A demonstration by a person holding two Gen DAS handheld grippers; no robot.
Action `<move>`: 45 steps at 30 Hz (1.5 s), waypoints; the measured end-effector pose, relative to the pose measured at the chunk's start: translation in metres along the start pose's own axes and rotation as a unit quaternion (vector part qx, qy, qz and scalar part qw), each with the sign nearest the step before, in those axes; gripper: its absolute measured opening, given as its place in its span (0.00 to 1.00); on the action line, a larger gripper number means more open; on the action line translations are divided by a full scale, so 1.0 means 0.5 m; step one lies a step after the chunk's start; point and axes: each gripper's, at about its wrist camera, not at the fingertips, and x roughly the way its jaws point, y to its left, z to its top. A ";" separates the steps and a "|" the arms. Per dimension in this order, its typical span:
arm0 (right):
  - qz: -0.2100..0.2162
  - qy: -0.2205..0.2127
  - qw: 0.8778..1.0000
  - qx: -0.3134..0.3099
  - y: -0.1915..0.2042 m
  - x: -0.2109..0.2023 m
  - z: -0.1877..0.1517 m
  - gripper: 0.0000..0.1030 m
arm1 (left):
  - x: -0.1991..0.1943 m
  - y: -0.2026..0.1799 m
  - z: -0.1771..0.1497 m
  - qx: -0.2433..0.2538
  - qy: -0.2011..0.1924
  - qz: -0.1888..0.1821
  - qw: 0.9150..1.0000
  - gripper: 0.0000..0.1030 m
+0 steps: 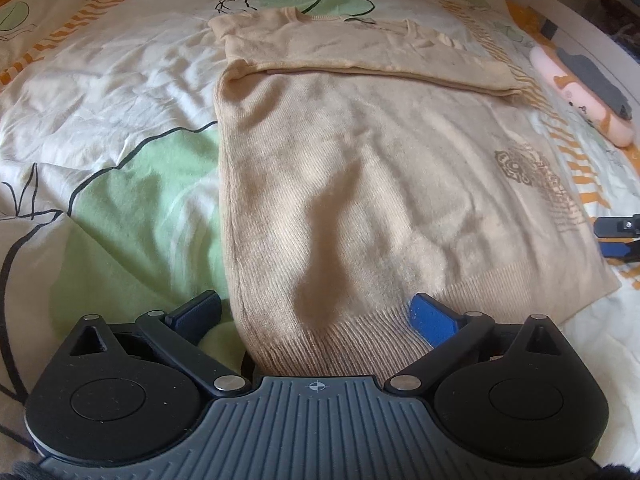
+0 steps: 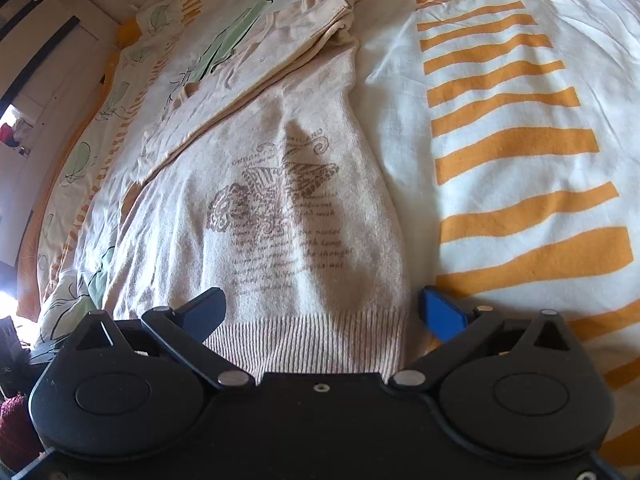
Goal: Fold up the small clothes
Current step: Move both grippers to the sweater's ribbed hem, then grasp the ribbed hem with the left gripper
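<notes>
A beige knit sweater [image 1: 360,168] lies flat on the bed, a sleeve [image 1: 360,62] folded across its chest and a brown print [image 1: 536,184] near its right side. My left gripper [image 1: 316,316] is open over the ribbed hem [image 1: 344,344] at the sweater's near left corner, one finger off the cloth and one over it. In the right wrist view the same sweater [image 2: 280,200] shows its print [image 2: 280,216]. My right gripper [image 2: 324,312] is open, straddling the hem's [image 2: 312,340] right corner, pads apart from the cloth. The right gripper's tip [image 1: 620,236] shows at the left view's edge.
The bed cover [image 1: 100,92] is white with green leaf shapes and orange stripes [image 2: 512,152], rumpled to the left of the sweater. A pink plush toy [image 1: 580,92] with a grey item lies at the far right. White furniture [image 2: 40,40] stands beyond the bed.
</notes>
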 end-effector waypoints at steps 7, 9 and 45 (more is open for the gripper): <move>0.016 0.005 1.000 0.008 -0.008 -0.004 0.003 1.00 | -0.002 0.005 0.000 -0.011 0.002 -0.016 1.000 0.98; 0.033 0.013 0.999 0.014 -0.012 -0.005 0.005 1.00 | -0.004 0.009 0.001 -0.016 0.002 -0.023 1.000 0.97; 0.103 0.065 0.992 0.015 -0.011 -0.004 -0.003 0.79 | -0.047 0.010 -0.026 -0.043 0.024 -0.036 0.998 0.34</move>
